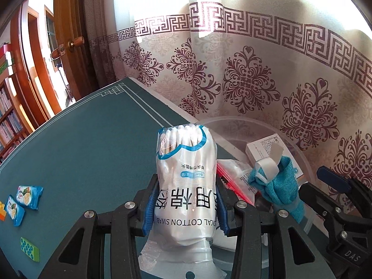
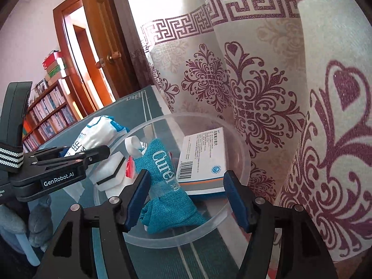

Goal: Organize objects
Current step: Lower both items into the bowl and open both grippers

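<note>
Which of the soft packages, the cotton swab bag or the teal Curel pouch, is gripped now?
The cotton swab bag: the left gripper is shut on its sides. The teal Curel pouch lies in the clear bowl, between the open right gripper fingers.

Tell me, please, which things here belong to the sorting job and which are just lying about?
In play: cotton swab pack in left gripper; clear bowl; teal pouch; medicine box; right gripper.
Lying about: snack packets, green block, curtain, bookshelf.
</note>
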### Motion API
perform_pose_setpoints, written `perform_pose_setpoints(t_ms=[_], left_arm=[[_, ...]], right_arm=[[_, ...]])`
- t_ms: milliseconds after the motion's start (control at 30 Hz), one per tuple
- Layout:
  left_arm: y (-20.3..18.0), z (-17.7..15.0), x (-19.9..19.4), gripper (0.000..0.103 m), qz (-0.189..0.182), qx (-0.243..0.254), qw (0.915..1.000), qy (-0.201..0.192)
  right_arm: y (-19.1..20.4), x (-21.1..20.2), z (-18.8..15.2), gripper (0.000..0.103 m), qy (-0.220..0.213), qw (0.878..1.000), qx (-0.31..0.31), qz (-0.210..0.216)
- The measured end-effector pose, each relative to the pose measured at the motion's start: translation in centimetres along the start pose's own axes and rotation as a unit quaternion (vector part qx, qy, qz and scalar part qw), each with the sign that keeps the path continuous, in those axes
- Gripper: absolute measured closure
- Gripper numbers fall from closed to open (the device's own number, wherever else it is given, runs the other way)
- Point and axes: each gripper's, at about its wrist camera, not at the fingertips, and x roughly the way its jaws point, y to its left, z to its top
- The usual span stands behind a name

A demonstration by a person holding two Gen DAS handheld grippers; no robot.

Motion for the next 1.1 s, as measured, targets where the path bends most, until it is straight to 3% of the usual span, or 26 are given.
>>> perform_pose_setpoints(t_ms=[233, 300, 367, 433, 567, 833, 1100], left_arm=[[-1.3, 0.8, 1.3, 0.057, -0.016, 0.008, 0.9998, 0.002], [-1.4, 0.9, 1.4, 0.047, -0.022, 0.006, 0.9997, 0.005], [-1.1, 0.9, 1.3, 0.015, -0.017, -0.003, 0.9999, -0.002], [-0.4, 0.8, 0.9, 0.011, -0.012, -0.016, 0.9997, -0.011], [0.6, 0.7, 0.3, 0.01, -0.015, -0.032, 0.9993, -0.01], [1.4, 1.0, -2.0, 0.001, -0.012, -0.041, 0.998, -0.046], [3.3, 0.9, -3.3, 0.001, 0.005, -0.07, 0.9955, -0.064]], right_arm=[[-0.3, -1.3, 0.3, 0.037, -0.031, 0.999, 0.012, -0.016], [-0.2, -1.5, 0.4, 0.037, -0.035, 0.999, 0.011, -0.017], [-0.1, -1.5, 0.3, 0.037, -0.035, 0.999, 0.012, -0.017], [-0.1, -1.4, 0.3, 0.037, -0.033, 0.999, 0.012, -0.018], [0.0, -1.4, 0.2, 0.037, -0.031, 0.999, 0.012, -0.016], [0.6, -1.2, 0.0, 0.037, -0.029, 0.999, -0.003, -0.017], [1.3, -1.1, -0.3, 0.037, -0.03, 0.999, -0.016, -0.019]])
